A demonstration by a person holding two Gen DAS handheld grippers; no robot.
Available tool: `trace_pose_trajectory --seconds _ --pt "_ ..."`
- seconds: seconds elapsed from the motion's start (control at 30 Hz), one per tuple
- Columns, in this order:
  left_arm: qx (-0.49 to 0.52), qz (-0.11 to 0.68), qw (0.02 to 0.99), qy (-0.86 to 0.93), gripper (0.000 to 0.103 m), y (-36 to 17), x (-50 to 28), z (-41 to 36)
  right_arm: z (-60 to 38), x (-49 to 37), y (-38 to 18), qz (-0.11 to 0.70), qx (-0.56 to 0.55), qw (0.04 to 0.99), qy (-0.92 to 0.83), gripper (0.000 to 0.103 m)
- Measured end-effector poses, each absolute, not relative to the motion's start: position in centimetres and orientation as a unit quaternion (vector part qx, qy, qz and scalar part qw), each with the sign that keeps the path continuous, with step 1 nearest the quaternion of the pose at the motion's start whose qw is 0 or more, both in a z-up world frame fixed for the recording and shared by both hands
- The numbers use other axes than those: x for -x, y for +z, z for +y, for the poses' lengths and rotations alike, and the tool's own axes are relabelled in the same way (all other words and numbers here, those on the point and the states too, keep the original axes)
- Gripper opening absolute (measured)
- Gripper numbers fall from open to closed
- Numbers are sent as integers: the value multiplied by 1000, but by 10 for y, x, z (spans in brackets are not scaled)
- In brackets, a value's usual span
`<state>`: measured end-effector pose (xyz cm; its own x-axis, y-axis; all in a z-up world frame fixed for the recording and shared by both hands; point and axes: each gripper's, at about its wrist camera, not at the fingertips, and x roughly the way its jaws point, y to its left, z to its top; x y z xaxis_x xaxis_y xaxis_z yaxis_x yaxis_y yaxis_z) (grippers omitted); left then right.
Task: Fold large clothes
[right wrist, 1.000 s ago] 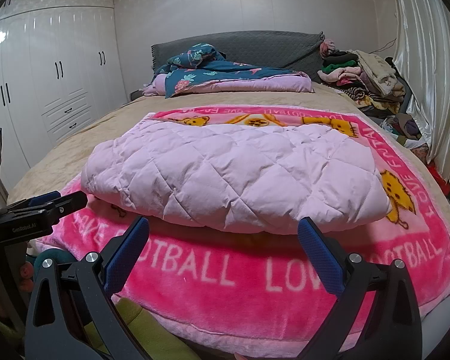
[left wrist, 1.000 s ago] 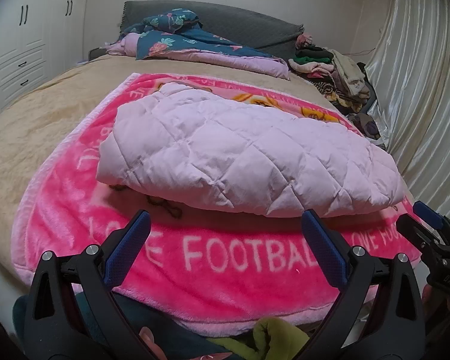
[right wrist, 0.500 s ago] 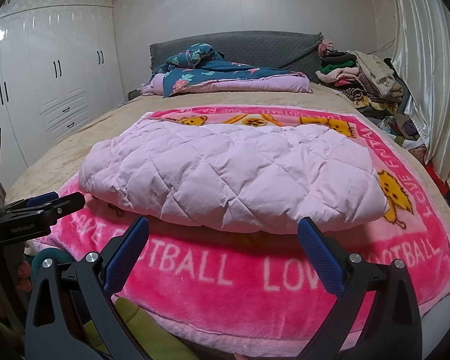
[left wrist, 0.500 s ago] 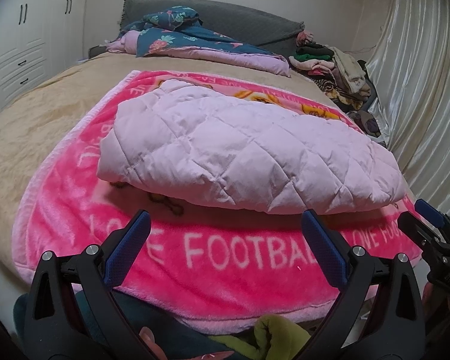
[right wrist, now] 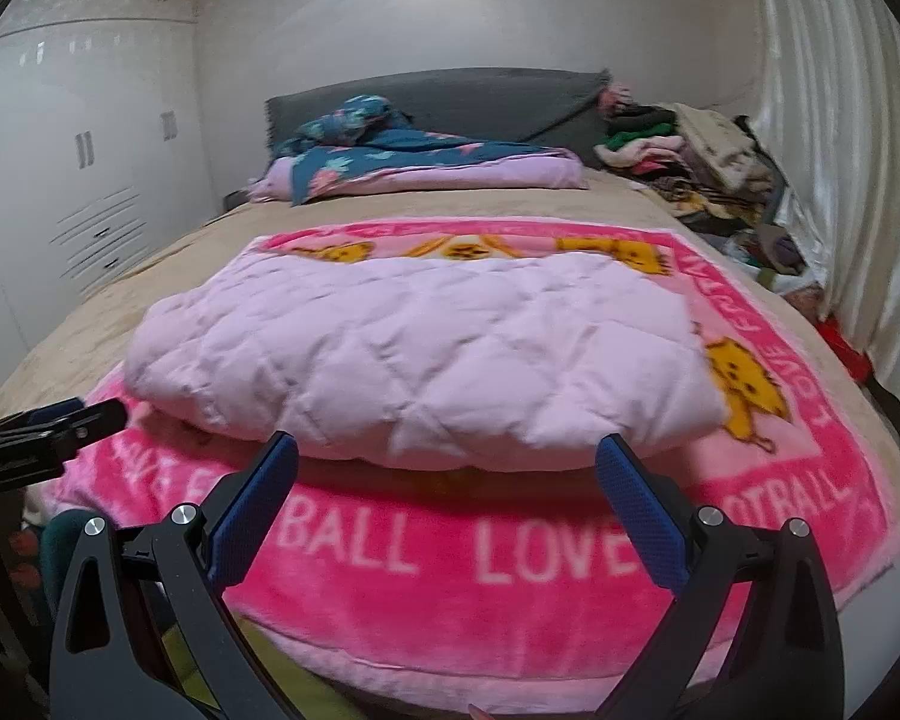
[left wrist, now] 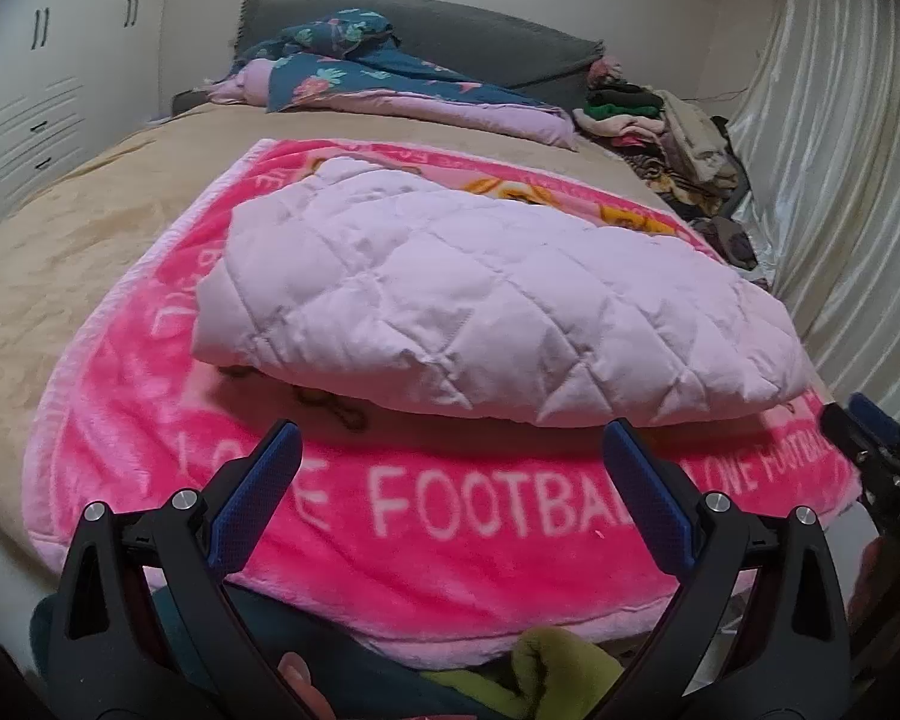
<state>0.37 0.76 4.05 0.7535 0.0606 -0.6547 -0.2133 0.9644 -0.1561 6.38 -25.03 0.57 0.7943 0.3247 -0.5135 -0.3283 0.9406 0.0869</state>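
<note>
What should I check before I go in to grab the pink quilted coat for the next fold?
1. Left gripper open, holding nothing: ok.
2. Right gripper open, holding nothing: ok.
3. Pink quilted coat lies folded on the pink blanket: ok.
4. Near edge of coat within view of both grippers: ok.
5. Sleeves tucked inside: cannot tell.
6. Right wrist view sharp: not ok, blurred.

Folded jacket [left wrist: 486, 294] on blanket [left wrist: 450, 516], bedding [left wrist: 390, 84] behind.
</note>
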Motion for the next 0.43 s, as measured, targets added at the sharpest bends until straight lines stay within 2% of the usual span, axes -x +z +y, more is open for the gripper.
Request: trace_pose_trajectory --seconds 0.2,0.33,0.43 --pt "132 340 924 118 94 39 -12 45 -329 -79 -9 279 -39 957 62 99" --pt "158 331 910 192 94 41 -23 118 -441 -92 -44 297 -100 946 -84 99" --pt "167 320 889 283 94 42 -32 208 -538 -92 -87 326 -133 911 -214 99"
